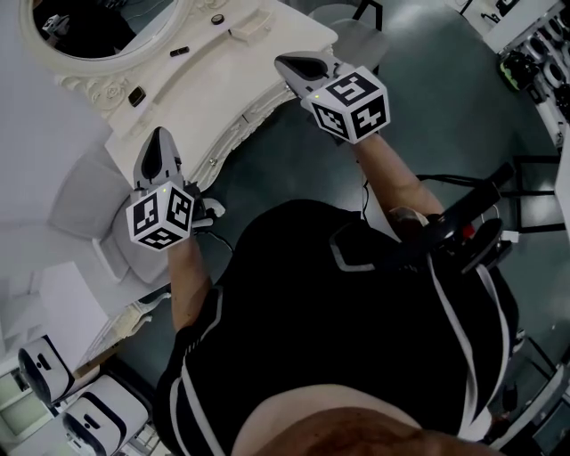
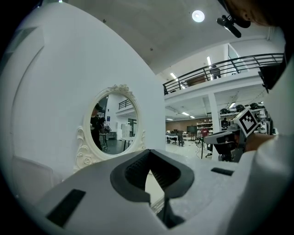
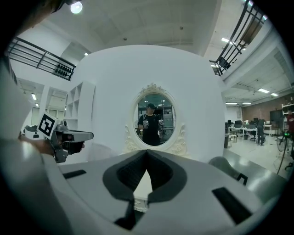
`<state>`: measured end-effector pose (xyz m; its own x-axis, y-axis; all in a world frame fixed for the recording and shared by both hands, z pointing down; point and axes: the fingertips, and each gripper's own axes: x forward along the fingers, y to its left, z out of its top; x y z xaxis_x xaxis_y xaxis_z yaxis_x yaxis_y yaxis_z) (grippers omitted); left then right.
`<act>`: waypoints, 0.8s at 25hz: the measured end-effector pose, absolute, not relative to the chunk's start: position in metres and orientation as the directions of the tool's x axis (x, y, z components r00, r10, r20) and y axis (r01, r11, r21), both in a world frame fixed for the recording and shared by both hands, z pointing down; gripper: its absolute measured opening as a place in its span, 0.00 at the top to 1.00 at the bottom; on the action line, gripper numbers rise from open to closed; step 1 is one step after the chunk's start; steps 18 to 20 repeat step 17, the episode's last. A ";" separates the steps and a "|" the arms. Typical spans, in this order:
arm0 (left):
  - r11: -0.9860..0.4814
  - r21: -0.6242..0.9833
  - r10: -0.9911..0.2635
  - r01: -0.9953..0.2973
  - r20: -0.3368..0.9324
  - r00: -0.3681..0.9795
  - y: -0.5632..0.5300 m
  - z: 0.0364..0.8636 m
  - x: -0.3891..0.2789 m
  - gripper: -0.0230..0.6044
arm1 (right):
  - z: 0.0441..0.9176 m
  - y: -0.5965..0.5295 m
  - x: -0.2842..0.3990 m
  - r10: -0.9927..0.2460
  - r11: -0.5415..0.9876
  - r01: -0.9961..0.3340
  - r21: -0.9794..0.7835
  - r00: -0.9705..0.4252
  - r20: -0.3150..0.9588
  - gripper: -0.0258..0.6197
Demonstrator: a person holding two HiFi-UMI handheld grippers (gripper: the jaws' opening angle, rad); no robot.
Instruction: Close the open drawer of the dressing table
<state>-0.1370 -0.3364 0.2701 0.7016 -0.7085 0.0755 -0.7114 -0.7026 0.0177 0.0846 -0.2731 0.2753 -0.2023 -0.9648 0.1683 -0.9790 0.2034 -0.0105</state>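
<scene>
From the head view, the white dressing table (image 1: 223,98) lies just below its round mirror (image 1: 93,27). The left gripper (image 1: 160,142) hangs at the table's front edge, on the side far from the mirror. The right gripper (image 1: 294,64) is off to the mirror's right, over the table top. A white bit (image 1: 214,209) pokes out by the left gripper. It may be the drawer, but I cannot be sure.

In the left gripper view, the jaws are pressed together with nothing in them. The mirror sits ahead, a little to the left.

In the right gripper view, the jaws are closed and empty too, aimed straight at the mirror.

The drawer is hard to see from up here. A push could hit the curly edge instead, and the drawer might go in crooked and jam.
</scene>
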 end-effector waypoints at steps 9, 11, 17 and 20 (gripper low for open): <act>-0.696 0.024 -0.715 -0.717 0.071 0.696 -0.330 0.266 -0.127 0.96 | 0.273 -0.272 0.091 -0.962 0.217 -0.976 -0.015 -0.216 0.166 0.96; -0.698 0.023 -0.713 -0.716 0.073 0.697 -0.328 0.266 -0.124 0.96 | 0.274 -0.272 0.093 -0.961 0.220 -0.975 -0.015 -0.219 0.167 0.96; -0.698 0.027 -0.712 -0.715 0.068 0.698 -0.326 0.263 -0.117 0.96 | 0.273 -0.272 0.098 -0.960 0.225 -0.974 -0.018 -0.225 0.169 0.96; -0.698 0.027 -0.712 -0.715 0.068 0.698 -0.326 0.263 -0.117 0.96 | 0.273 -0.272 0.098 -0.960 0.225 -0.974 -0.018 -0.225 0.169 0.96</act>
